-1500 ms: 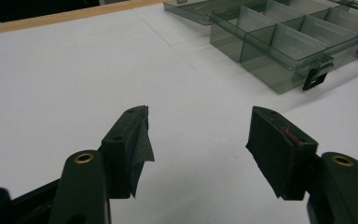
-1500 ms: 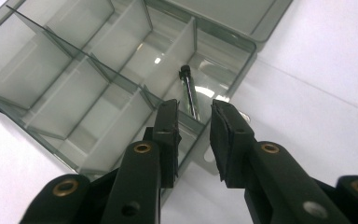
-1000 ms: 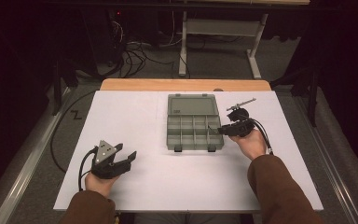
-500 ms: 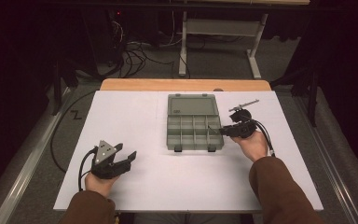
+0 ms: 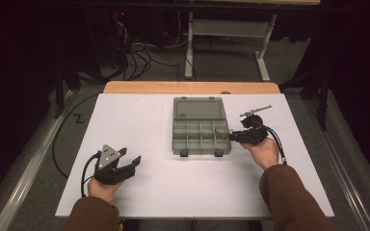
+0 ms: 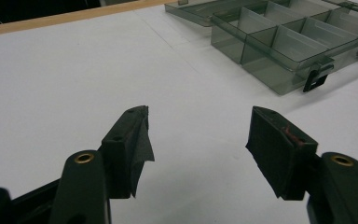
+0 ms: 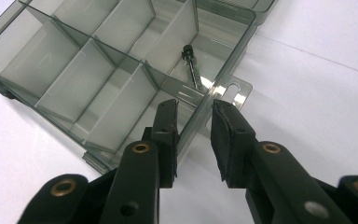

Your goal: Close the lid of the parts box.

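Observation:
A smoky grey compartment box (image 5: 200, 127) lies open mid-table, its lid (image 5: 198, 108) flat behind it. In the right gripper view a dark screw (image 7: 192, 67) rests in a compartment at the box's (image 7: 74, 70) right edge. My right gripper (image 5: 231, 136) sits at that edge. Its jaws (image 7: 193, 109) stand partly apart astride the box's side wall, one inside and one outside, with a gap showing. My left gripper (image 5: 130, 161) rests at the front left of the table, open and with nothing between its jaws (image 6: 198, 119). It points toward the box (image 6: 279, 42).
The white table top (image 5: 125, 120) has a wooden strip (image 5: 192, 87) along its far edge. A thin grey metal tool (image 5: 255, 111) lies right of the lid. Cables (image 5: 139, 53) and a table frame (image 5: 265, 53) are on the floor beyond.
The right gripper has edged slightly toward the near side along the box's right edge. The left gripper has stayed put.

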`<action>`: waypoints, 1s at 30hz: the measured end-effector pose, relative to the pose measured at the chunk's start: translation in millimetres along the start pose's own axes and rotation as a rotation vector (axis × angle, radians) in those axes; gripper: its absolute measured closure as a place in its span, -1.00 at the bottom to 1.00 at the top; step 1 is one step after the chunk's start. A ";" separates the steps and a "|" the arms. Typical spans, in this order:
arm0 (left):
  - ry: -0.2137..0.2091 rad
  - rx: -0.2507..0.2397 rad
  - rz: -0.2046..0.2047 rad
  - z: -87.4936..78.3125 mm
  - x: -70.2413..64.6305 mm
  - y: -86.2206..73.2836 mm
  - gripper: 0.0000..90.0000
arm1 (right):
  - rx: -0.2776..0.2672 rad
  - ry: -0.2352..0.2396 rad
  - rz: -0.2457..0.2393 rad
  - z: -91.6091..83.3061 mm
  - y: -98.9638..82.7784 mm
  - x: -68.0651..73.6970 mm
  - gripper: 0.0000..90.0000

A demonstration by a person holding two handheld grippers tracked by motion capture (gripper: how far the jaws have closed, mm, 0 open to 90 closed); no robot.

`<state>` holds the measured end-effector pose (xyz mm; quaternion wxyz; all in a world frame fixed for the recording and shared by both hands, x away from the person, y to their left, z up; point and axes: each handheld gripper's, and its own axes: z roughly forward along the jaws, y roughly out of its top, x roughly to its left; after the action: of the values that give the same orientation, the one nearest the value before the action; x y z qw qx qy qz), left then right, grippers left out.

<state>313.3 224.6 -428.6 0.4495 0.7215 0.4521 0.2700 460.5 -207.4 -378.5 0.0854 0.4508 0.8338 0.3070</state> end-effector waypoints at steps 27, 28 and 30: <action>0.006 -0.002 -0.002 -0.3 0.2 0.1 -0.14 | 0.011 0.009 0.000 6.6 -5.4 1.9 0.61; 0.006 -0.003 -0.003 -0.3 0.3 0.1 -0.14 | 0.009 0.012 -0.002 7.0 -5.5 2.3 0.61; 0.007 -0.002 -0.002 -0.2 0.4 0.1 -0.14 | 0.011 0.010 -0.002 7.4 -5.4 3.8 0.61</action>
<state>313.3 225.0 -428.5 0.4492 0.7196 0.4541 0.2724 457.7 -203.4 -387.0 0.0791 0.4491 0.8362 0.3045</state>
